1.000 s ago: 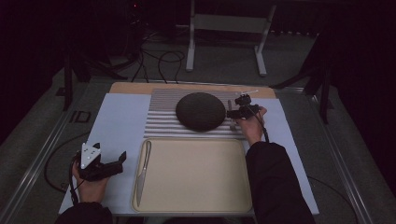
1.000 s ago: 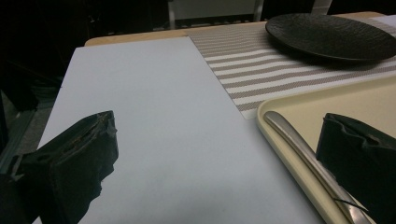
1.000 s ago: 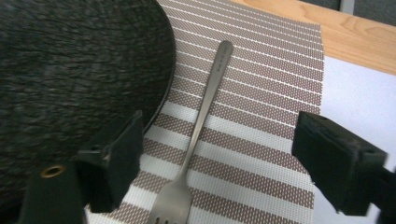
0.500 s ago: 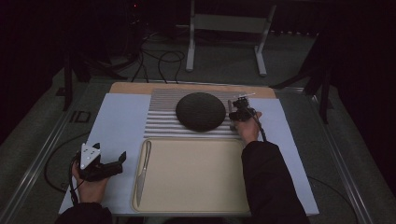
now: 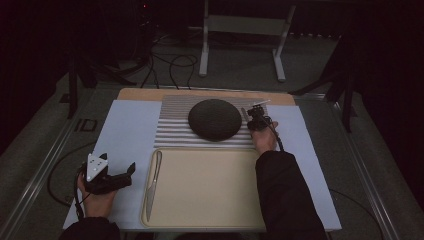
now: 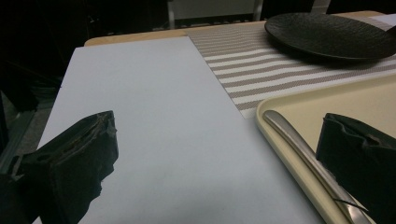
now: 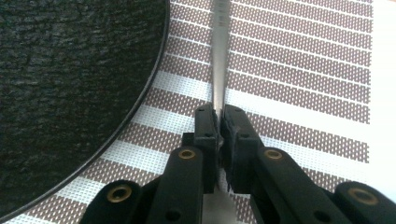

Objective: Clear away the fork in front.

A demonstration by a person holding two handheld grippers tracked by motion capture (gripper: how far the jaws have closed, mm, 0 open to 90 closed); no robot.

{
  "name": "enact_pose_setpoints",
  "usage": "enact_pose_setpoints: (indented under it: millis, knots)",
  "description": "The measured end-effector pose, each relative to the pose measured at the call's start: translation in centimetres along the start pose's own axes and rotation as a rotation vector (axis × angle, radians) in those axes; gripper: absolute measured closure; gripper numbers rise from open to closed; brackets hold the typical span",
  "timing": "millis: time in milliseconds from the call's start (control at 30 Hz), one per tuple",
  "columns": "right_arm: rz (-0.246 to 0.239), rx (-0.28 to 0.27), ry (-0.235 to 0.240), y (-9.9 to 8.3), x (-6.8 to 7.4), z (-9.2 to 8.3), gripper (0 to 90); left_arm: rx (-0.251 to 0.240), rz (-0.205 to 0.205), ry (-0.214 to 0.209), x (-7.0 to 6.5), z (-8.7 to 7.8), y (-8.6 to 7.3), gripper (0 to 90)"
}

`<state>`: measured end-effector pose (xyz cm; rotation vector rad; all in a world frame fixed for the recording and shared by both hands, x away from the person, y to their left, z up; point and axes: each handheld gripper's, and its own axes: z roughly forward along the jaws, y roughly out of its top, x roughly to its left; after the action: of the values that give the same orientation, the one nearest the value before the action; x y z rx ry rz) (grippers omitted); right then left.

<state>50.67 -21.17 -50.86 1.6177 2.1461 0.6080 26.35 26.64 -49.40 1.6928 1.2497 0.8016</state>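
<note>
A round black plate (image 5: pixel 215 119) (image 7: pixel 70 84) sits on a striped placemat (image 5: pixel 172 131). Just right of the plate a thin silver utensil (image 7: pixel 219 51) lies on the mat. My right gripper (image 5: pixel 255 119) (image 7: pixel 217 116) has just been closing and is now shut on the utensil's handle. My left gripper (image 5: pixel 128 174) (image 6: pixel 217 140) stands open over the pale blue mat (image 6: pixel 140 116), nothing between its jaws. A table knife (image 5: pixel 153 181) (image 6: pixel 303 154) lies along the left edge of the beige tray (image 5: pixel 210 220) (image 6: pixel 336 98), close to the left gripper's right jaw.
The blue mat (image 5: pixel 125 130) covers the table on both sides of the tray. A wooden board edge (image 5: pixel 145 93) shows behind the placemat. A metal stand (image 5: pixel 240 45) and cables lie on the floor beyond the table.
The right gripper's jaws have closed on the utensil beside the plate, and the hand has shifted slightly toward the plate. The left gripper has stayed where it was.
</note>
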Motion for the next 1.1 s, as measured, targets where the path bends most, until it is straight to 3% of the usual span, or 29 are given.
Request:
enact_pose_setpoints:
  millis: [233,433,1100]
  knots:
    - [0.035,-0.024,0.045,-0.8,-0.2,-0.8,85.9,0.009,0.011,0.001,-0.1,0.2,0.0,0.0]
    - [-0.011,-0.038,0.032,-0.8,-0.1,-1.7,85.8,0.009,0.015,0.003,-0.1,0.2,0.0,0.0]
    - [0.021,-0.082,0.052,-1.2,-0.6,-2.8,85.8,0.013,0.015,0.003,-0.2,0.2,0.0,0.0]
